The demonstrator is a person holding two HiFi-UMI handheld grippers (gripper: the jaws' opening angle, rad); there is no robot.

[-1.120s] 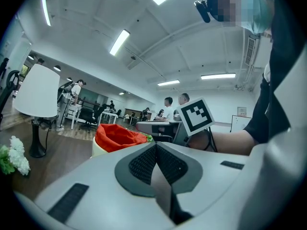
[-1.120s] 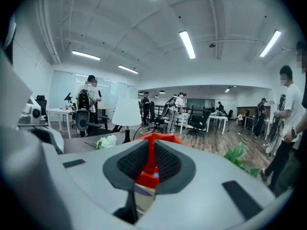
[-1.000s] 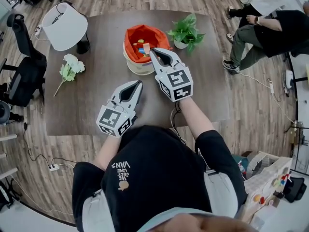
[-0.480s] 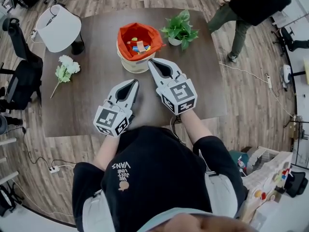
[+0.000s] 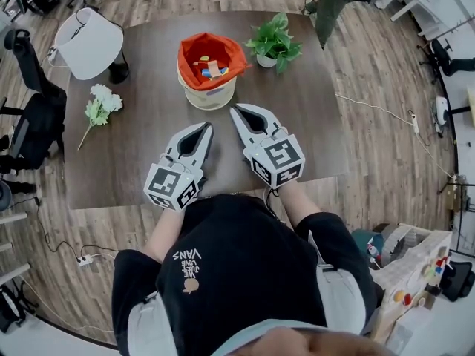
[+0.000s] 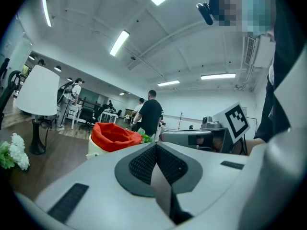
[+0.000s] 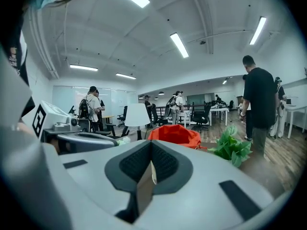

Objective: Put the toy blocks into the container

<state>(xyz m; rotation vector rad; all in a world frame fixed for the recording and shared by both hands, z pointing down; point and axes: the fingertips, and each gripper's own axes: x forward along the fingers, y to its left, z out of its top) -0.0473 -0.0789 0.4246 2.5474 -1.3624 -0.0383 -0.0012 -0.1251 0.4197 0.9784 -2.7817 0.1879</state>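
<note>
Left of centre, the left gripper (image 5: 207, 127) is hovering over the table (image 5: 312, 124), jaws pressed together and empty. At upper centre, the container (image 5: 208, 99) is holding the toy blocks (image 5: 211, 67). Just below it, the right gripper (image 5: 235, 111) is pointing toward it, jaws likewise together and empty.

**Right gripper (image 7: 151, 147) closed and empty, facing the container (image 7: 175, 134)**
Its jaws meet with nothing between them. Beyond the tips stands the orange-lined container, with a leafy green plant (image 7: 231, 150) to its right, a white lamp (image 7: 136, 115) behind it and the left gripper (image 7: 81, 140) at left.
</note>
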